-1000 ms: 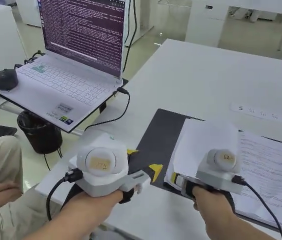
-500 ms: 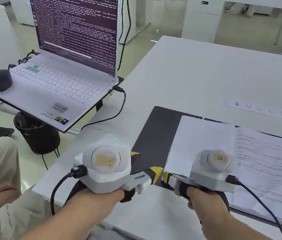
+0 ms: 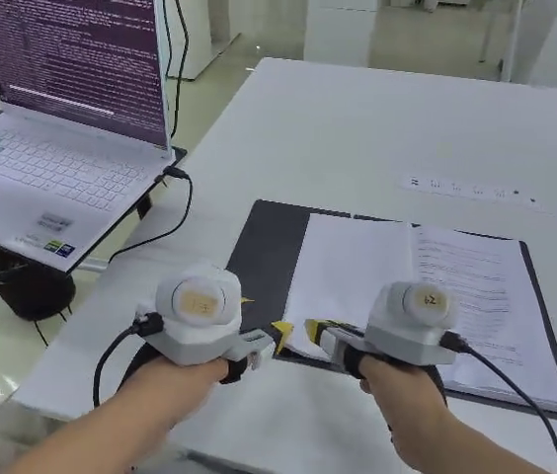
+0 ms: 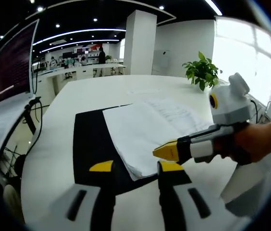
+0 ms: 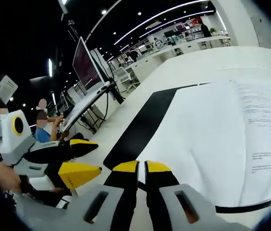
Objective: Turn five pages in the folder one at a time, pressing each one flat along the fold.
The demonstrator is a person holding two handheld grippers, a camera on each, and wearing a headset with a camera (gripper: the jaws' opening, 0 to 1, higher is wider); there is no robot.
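my right gripper (image 3: pixel 313 329) sitting closed at page (image 3: pixel 343 272) corner, pinching or not can't tell; fold (image 3: pixel 411 286) lying rightward. left gripper (image 3: pixel 280 334) hanging open, empty.

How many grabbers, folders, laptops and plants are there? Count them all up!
Grippers: 2, the left gripper and the right gripper
Folder: 1
Laptop: 1
Plant: 1
Total: 5
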